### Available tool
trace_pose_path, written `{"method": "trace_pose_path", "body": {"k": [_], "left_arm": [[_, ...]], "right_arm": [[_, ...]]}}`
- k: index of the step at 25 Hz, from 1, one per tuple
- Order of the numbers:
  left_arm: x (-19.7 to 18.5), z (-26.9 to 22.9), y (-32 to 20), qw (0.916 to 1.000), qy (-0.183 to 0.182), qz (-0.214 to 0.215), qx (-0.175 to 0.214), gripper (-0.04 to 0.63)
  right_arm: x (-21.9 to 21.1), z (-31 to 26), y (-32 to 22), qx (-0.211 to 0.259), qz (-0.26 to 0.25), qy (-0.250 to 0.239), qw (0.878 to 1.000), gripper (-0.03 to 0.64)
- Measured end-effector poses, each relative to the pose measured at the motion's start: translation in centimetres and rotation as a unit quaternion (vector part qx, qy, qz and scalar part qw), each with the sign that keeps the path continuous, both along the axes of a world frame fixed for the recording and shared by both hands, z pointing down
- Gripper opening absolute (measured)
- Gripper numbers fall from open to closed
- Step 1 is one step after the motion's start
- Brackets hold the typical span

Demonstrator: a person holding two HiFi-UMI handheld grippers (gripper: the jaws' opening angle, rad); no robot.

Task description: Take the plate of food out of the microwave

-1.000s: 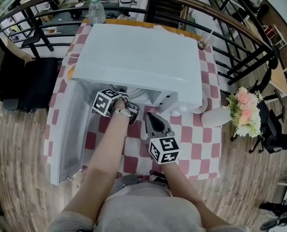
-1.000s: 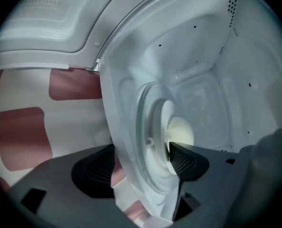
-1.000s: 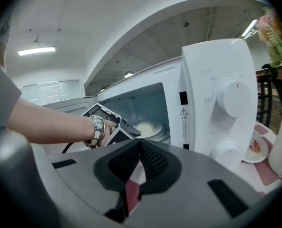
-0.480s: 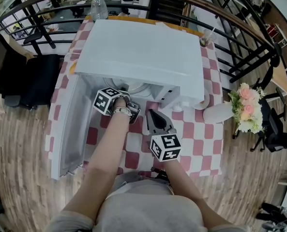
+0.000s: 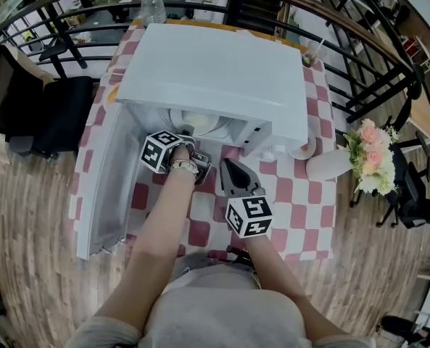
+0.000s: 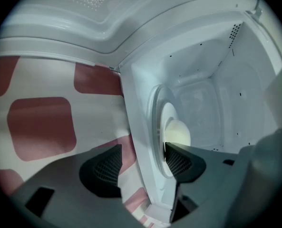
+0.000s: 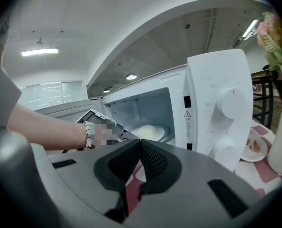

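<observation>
A white microwave (image 5: 215, 71) sits on a red-and-white checked cloth (image 5: 294, 201), straight ahead of the person at twelve o'clock. Its door (image 5: 102, 187) hangs wide open, swung out toward nine o'clock. The plate (image 5: 196, 122) is inside the microwave, white, with a pale rounded mound of food (image 6: 179, 133) on it.

The left gripper (image 5: 189, 133) reaches into the mouth of the microwave with its nose tipped down. Its jaws stand apart and have just been closing a little. Seen from its own camera, one pad (image 6: 105, 167) is outside over the cloth. The other is inside, at the near edge of the plate. The microwave's front lip and the plate's rim lie between them. I cannot tell whether the inner pad touches the plate, and nothing is clamped.

The right gripper (image 5: 227, 167) hangs over the cloth just in front of the microwave, at about four o'clock from the left one. Its jaws are together and hold nothing.

At three o'clock from the microwave stands a white vase (image 5: 327, 167) of pink flowers (image 5: 367, 158). A small saucer (image 5: 302, 149) lies between the vase and the microwave's front corner. Behind the microwave, a plastic bottle (image 5: 153, 6) stands at eleven o'clock and a cup (image 5: 310, 53) with a straw at one o'clock.
</observation>
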State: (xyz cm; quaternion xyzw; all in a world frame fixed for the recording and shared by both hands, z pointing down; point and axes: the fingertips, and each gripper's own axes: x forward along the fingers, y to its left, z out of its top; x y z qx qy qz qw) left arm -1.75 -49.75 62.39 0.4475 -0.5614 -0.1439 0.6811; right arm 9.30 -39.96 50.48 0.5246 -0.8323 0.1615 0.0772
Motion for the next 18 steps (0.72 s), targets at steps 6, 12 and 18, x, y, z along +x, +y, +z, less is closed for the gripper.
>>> {"method": "trace_pose_path", "body": {"k": [6,12,18], "left_arm": [[0.3,-0.7,0.4,0.9993,0.032,-0.019,0.007,0.205],[0.5,-2.0,0.0,0.9983,0.039,-0.034,0.025,0.044],[0.6,-2.5,0.3,0.9980,0.039,-0.034,0.035,0.040]], "right_arm": [[-0.3,-0.4,0.4,0.005,-0.004,0.000,1.000,0.023],[0.1,-1.1,0.7,0.015,-0.001,-0.001,1.000,0.023],[0.8,-1.7,0.8,0.022,0.005,-0.004,1.000,0.023]]}}
